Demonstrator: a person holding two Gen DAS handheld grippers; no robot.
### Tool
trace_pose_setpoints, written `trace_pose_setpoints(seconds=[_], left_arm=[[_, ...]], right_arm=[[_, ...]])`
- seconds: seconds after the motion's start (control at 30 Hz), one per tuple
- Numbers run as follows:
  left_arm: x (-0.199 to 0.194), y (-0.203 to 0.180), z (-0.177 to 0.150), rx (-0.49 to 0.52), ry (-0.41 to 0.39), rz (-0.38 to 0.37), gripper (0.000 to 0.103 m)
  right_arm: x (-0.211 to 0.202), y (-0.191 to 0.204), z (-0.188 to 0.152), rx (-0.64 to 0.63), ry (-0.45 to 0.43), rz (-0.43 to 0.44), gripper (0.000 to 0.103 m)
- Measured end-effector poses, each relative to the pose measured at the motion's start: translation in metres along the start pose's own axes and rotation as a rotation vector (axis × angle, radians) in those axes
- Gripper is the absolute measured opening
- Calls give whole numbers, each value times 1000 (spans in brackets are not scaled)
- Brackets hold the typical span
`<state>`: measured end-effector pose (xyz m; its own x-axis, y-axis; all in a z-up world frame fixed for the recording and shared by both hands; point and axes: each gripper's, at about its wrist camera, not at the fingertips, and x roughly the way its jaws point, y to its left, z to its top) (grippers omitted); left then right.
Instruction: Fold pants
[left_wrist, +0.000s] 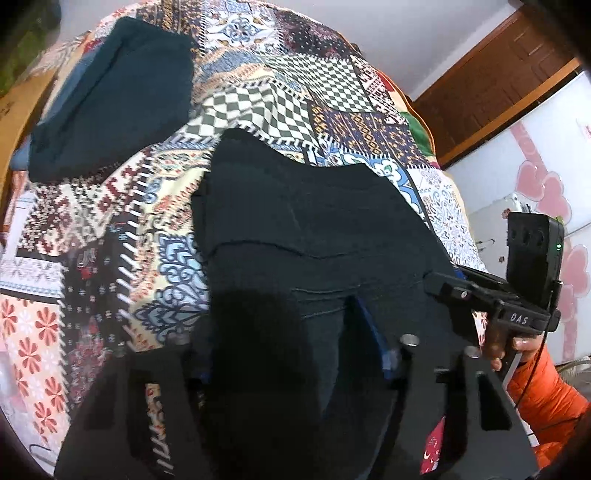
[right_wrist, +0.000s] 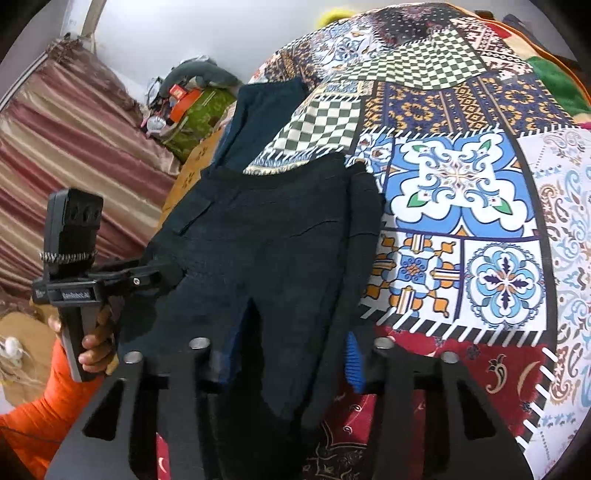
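Observation:
Black pants (left_wrist: 303, 229) lie on a patterned bedspread (left_wrist: 258, 96), waistband at the far end; they also show in the right wrist view (right_wrist: 273, 229). My left gripper (left_wrist: 291, 354) has pants cloth draped between its wide-set fingers; whether it clamps the cloth is hidden. It appears in the right wrist view (right_wrist: 162, 273) at the pants' left edge. My right gripper (right_wrist: 288, 362) has a pant leg between its fingers, blue pads (right_wrist: 354, 365) apart. It appears in the left wrist view (left_wrist: 439, 284) at the pants' right edge.
A dark teal folded garment (left_wrist: 110, 96) lies on the bedspread beyond the pants. A striped curtain (right_wrist: 74, 147) and a cluttered green bag (right_wrist: 199, 110) stand left of the bed. A white cabinet with pink hearts (left_wrist: 546, 177) is on the right.

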<state>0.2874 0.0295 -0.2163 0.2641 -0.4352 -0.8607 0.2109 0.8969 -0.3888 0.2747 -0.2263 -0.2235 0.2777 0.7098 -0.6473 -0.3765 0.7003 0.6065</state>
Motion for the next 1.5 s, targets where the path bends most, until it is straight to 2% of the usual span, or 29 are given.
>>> trace_pose_setpoints(seconds=[0.03,0.07,0.23,0.27,0.5,0.67,0.87,1.0,1.07,1.13,1.3,1.43,1.47,1.5], left_arm=[[-5,-1,-1,16,-16,17,45],[-11,-3,-2,33,-33,28,39],[-36,-13,-2,76,-109,21,29],[-41,-18,-2,95,-132,38,27],[-77,-25,5,133,-267,96,24],[-108,-15,31,121,-373,127,23],[-138,9,68,101,-453,162,23],[-150,36,96,68,-508,185,23],[-150,51,110,54,-524,204,23],[-147,65,121,45,-530,221,23],[-127,109,151,-7,-528,253,23],[-93,146,169,-70,-525,308,22],[-86,152,172,-77,-520,320,22],[-73,160,176,-86,-509,347,22]], right_arm=[[-4,2,1,-11,-19,-7,27],[-8,6,1,-27,-37,-15,21],[-21,31,6,-117,-98,-31,16],[-24,37,8,-186,-117,-4,16],[-36,74,38,-276,-214,0,15],[-35,99,71,-331,-270,7,14],[-18,130,116,-378,-310,6,14],[0,146,139,-407,-343,3,14],[15,153,152,-347,-323,-34,14],[32,157,163,-350,-319,-40,14],[86,153,192,-338,-288,-51,14],[129,144,204,-310,-264,-67,14],[140,139,207,-231,-239,-182,14],[153,132,210,-215,-226,-185,14]])
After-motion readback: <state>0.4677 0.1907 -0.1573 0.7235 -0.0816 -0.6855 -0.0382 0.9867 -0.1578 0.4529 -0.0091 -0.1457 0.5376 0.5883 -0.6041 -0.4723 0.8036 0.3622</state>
